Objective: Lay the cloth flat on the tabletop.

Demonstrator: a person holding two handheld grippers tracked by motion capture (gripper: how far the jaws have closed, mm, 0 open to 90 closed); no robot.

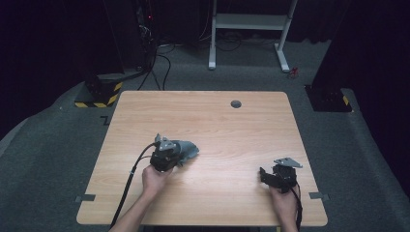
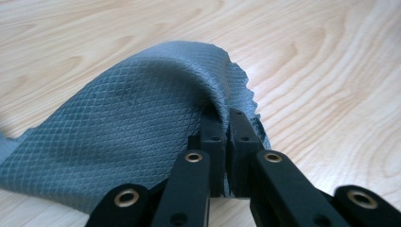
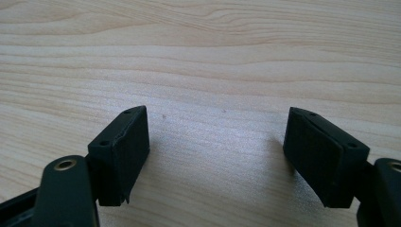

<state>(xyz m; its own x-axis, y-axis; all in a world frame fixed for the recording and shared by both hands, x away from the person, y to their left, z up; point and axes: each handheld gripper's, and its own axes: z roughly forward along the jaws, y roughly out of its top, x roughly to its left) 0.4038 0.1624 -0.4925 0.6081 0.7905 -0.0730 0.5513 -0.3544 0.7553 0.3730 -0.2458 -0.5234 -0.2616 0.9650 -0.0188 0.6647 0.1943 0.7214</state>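
Note:
A grey-blue cloth (image 1: pixel 187 149) with a diamond weave lies bunched on the wooden table (image 1: pixel 217 121), left of its middle. My left gripper (image 1: pixel 175 153) is shut on an edge of the cloth (image 2: pixel 142 127), and the fabric rises in a fold from the pinch between its black jaws (image 2: pixel 226 124). The rest of the cloth drapes down onto the tabletop. My right gripper (image 1: pixel 263 175) rests low over the table's front right part, apart from the cloth. Its jaws stand wide open (image 3: pixel 217 156) with bare wood between them.
A small round grommet (image 1: pixel 236 104) sits in the table near its far edge. Beyond the table stand a white desk frame (image 1: pixel 251 29), black stands with yellow-striped bases (image 1: pixel 99 92), and cables on the grey floor.

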